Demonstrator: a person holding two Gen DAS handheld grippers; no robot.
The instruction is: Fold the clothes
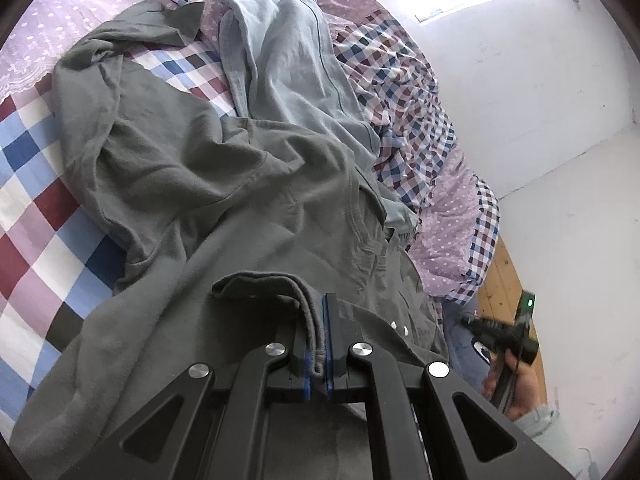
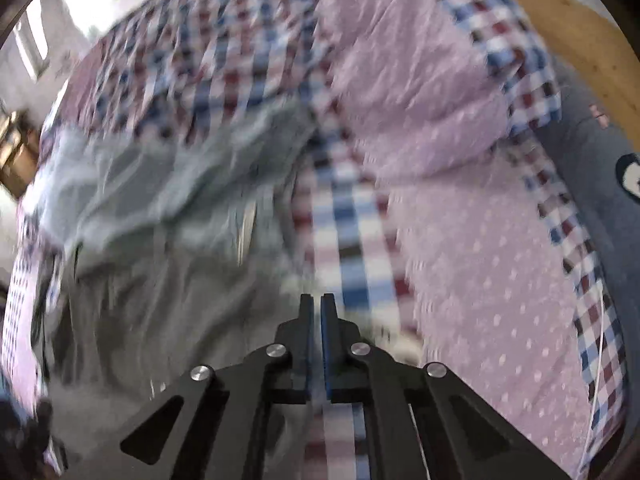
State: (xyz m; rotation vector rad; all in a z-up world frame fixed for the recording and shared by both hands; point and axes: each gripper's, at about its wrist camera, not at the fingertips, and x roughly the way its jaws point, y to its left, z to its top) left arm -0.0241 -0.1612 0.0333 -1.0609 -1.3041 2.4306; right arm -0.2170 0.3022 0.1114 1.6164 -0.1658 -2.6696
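A dark grey T-shirt lies rumpled across the checked bed. My left gripper is shut on a folded hem of this shirt, and the fabric bunches between the blue pads. A pale grey-blue garment lies beyond it, partly under the shirt. In the blurred right wrist view, my right gripper hangs over the bed with its fingers nearly together and nothing between them. The grey shirt sits to its left, with the pale garment above.
The bed carries a checked sheet and a lilac dotted quilt bunched at the right edge. A white wall and wooden floor lie past it. A person's hand holds the other gripper at lower right.
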